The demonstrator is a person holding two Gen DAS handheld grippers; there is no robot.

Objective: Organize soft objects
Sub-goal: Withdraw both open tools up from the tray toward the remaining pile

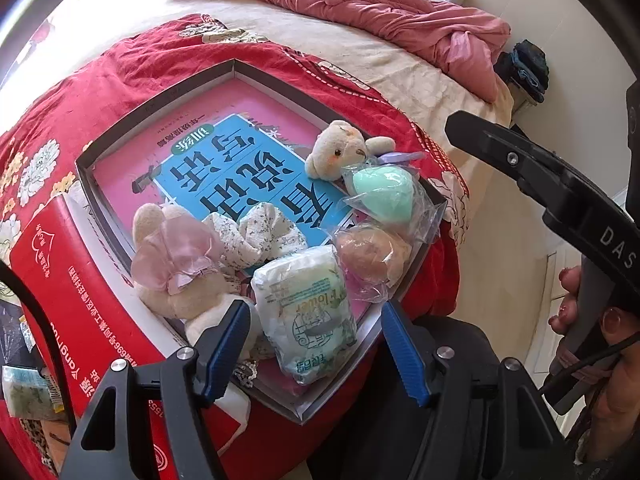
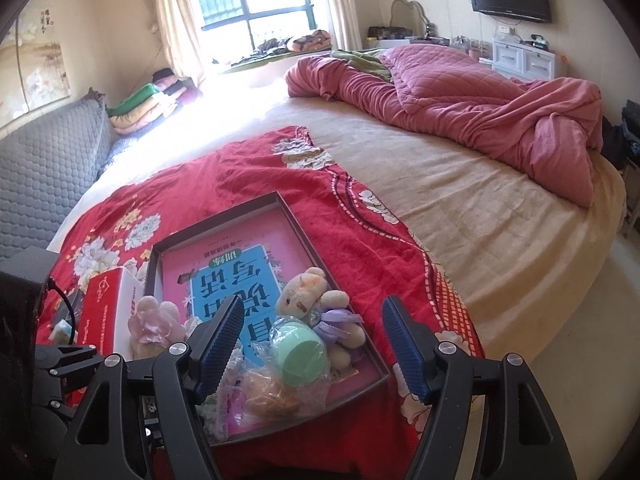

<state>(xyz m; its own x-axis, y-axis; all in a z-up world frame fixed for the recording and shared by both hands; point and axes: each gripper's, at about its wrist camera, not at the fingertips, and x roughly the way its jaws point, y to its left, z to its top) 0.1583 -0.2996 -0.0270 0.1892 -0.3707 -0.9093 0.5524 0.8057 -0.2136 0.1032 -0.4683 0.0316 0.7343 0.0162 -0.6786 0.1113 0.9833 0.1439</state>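
A shallow box (image 1: 160,100) (image 2: 224,212) lies on a red floral blanket and holds a pink and blue book. In it lie a cream bear (image 1: 340,150) (image 2: 304,290), a bagged mint green sponge (image 1: 382,190) (image 2: 300,354), a bagged tan sponge (image 1: 372,258) (image 2: 270,396), a floral cloth (image 1: 260,234), a white tissue pack (image 1: 306,308) and a plush with a pink bow (image 1: 176,268) (image 2: 154,322). My left gripper (image 1: 316,340) is open just above the tissue pack. My right gripper (image 2: 312,348) is open above the sponges.
A red carton (image 1: 76,276) (image 2: 102,312) stands left of the box. A small tissue pack (image 1: 24,392) lies at the far left. A pink quilt (image 2: 460,92) is heaped on the beige bed (image 2: 440,208). The right gripper's body (image 1: 560,196) is at the right.
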